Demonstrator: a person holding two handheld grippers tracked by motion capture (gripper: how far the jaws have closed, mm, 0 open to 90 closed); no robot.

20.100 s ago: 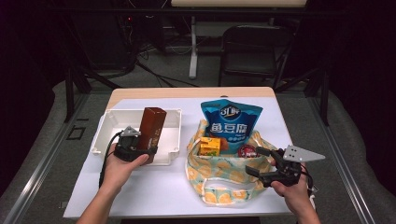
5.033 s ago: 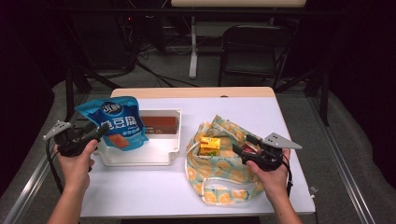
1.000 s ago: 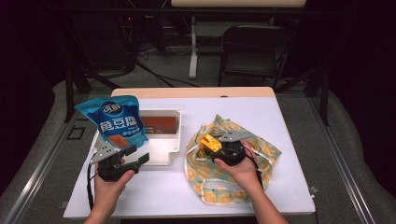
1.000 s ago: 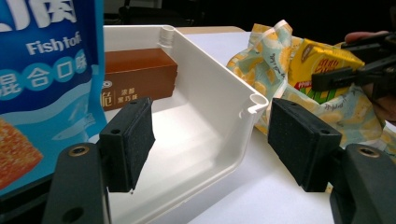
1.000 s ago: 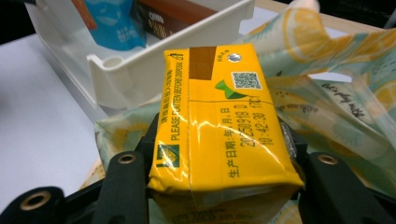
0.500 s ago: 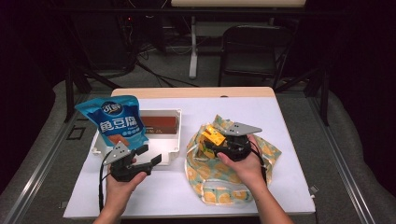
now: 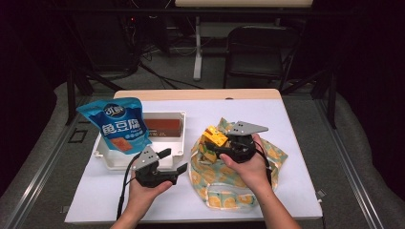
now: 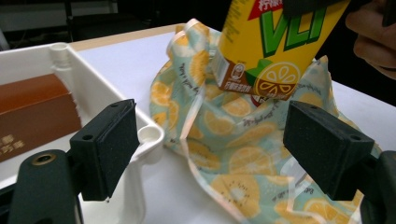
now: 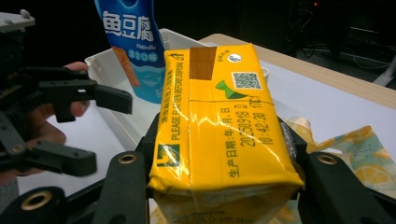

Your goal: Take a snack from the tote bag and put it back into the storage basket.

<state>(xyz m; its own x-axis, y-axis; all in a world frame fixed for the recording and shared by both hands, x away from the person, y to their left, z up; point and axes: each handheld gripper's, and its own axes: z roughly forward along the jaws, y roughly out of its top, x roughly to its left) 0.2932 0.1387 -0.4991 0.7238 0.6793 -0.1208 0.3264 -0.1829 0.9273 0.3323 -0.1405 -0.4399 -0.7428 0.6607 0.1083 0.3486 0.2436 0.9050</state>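
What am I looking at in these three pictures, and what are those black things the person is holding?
A person sits at a white table with a hand-held gripper in each hand. Each one has two black jaws and carries its own small camera. The wide picture comes from a fixed camera above; the other two look along each gripper's jaws.

On the table stand a white bin holding a brown box and a blue snack bag, and beside it a fruit-print cloth bag.

The right gripper is clamped on a yellow drink carton, lifted above the cloth bag. The left gripper holds nothing; its jaws have just been opening, near the bin's corner.
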